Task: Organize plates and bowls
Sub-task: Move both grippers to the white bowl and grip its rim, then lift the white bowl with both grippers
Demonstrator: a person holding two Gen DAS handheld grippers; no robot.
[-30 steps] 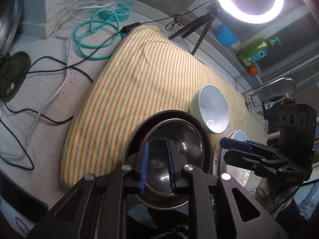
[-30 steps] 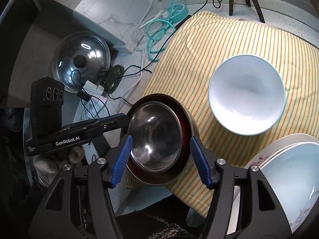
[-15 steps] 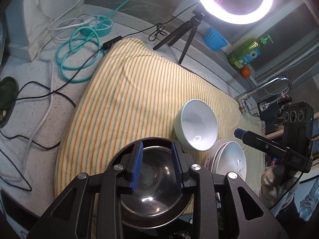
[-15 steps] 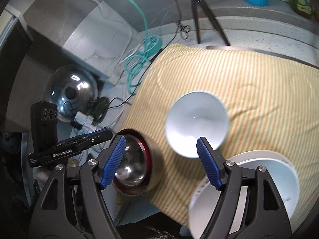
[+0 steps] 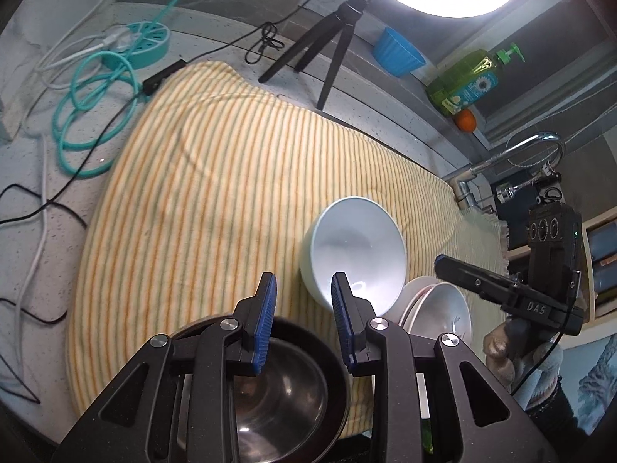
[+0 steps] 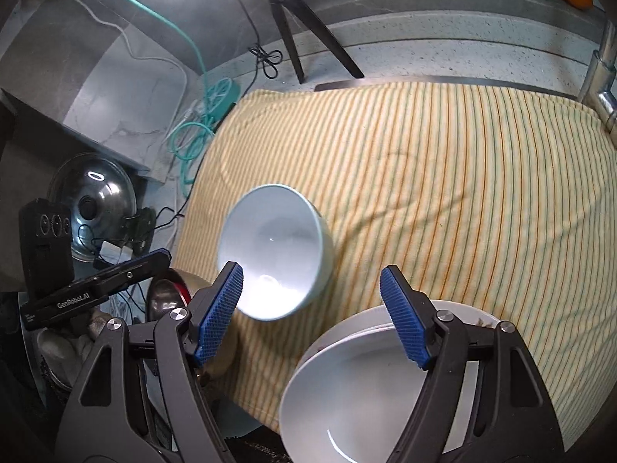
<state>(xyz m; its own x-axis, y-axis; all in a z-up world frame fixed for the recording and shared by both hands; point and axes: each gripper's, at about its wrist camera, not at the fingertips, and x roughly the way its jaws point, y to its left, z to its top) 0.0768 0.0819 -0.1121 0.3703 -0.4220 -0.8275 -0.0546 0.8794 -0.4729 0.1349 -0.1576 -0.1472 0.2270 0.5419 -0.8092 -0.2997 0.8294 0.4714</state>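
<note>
On the striped towel (image 6: 443, 193), a pale bowl (image 6: 275, 258) is sitting mouth-up beside stacked white plates (image 6: 370, 382), while the left gripper (image 5: 302, 318) and right gripper (image 6: 312, 308) are hovering parted, gripping nothing, above a steel bowl (image 5: 285, 397).

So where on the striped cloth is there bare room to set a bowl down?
The far half of the striped cloth is bare, from the pale bowl back to the tripod, and the stretch right of that bowl. The near edge is crowded: steel bowl, pale bowl, stacked white plates.
</note>
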